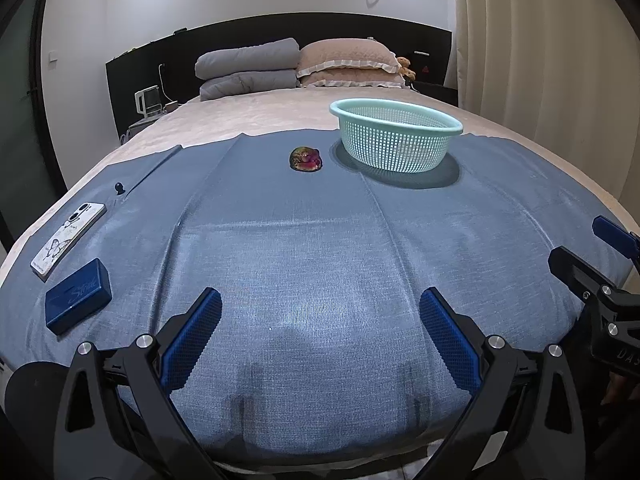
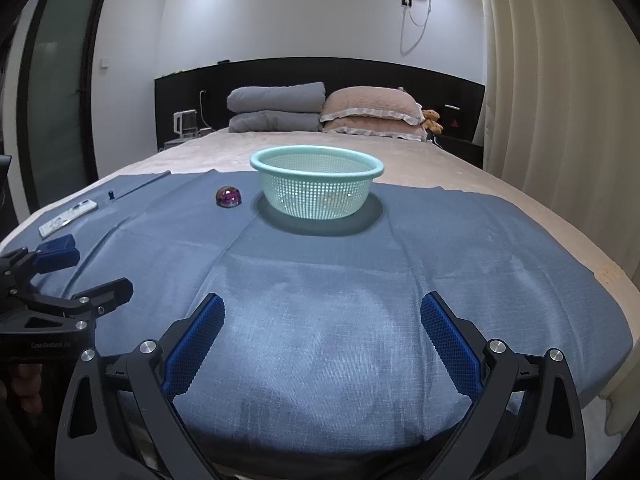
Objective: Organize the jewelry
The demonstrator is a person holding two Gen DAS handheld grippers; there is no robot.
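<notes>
Both my jaws spread wide, nothing between them. Left gripper [image 1: 320, 332] and right gripper [image 2: 322, 338] hang low over the near part of the blue cloth [image 1: 312, 264] spread on the bed [image 2: 448, 168], side by side; each one shows at the edge of the other's view.

Jewelry piece [image 1: 306, 159], small, glossy, reddish-purple with some green, lies on the cloth toward its far edge, just left of the mint green basket [image 1: 394, 140], not touching it. In the right wrist view the same piece [image 2: 228, 197] sits left of the basket [image 2: 316, 188]. Basket upright on the cloth; contents hard to tell through the mesh.

Far left on the cloth: white phone [image 1: 68, 240] face down, dark blue box [image 1: 78, 294] nearer me, small dark knob-like item [image 1: 119, 188] beyond the phone. Pillows [image 2: 372, 116] and folded grey quilt [image 2: 276, 106] at the headboard.
</notes>
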